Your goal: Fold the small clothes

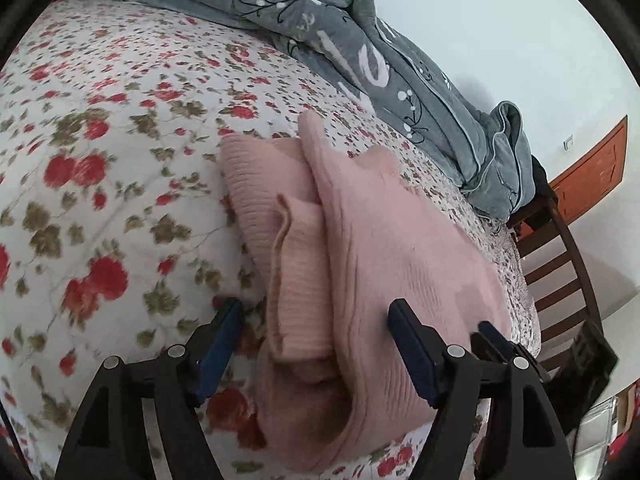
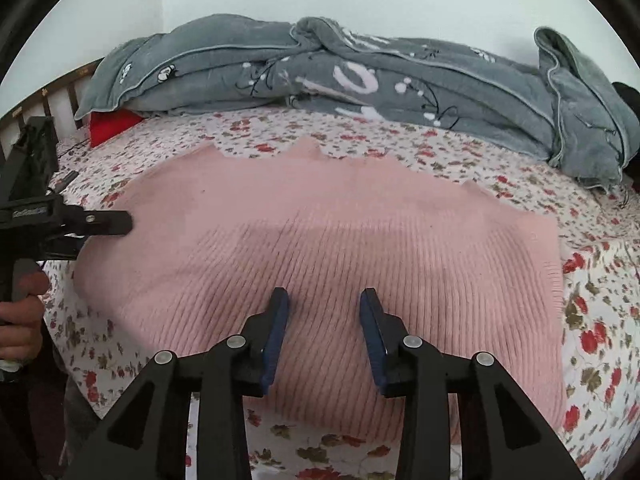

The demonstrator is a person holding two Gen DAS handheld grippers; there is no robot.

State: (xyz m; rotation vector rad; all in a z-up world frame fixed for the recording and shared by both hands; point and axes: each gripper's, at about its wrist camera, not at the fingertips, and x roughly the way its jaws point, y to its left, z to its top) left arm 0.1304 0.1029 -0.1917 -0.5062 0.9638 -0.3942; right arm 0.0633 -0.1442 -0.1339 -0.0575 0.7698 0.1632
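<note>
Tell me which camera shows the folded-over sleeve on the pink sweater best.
The left wrist view: the sleeve lies doubled over the pink sweater directly ahead of the open left claw. The right wrist view shows only the sweater's flat ribbed body, no sleeve.

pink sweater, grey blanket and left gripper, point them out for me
pink sweater (image 2: 320,240), right wrist view, middle of the ribbed knit body
grey blanket (image 2: 360,80), right wrist view, printed middle fold
left gripper (image 1: 316,344), left wrist view, midway between its fingertips

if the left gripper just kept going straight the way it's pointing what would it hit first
Most likely the pink sweater: its folded ribbed sleeve lies right between the open jaws of the left gripper, with the flowered bedsheet under it. Depth is hard to judge.
</note>
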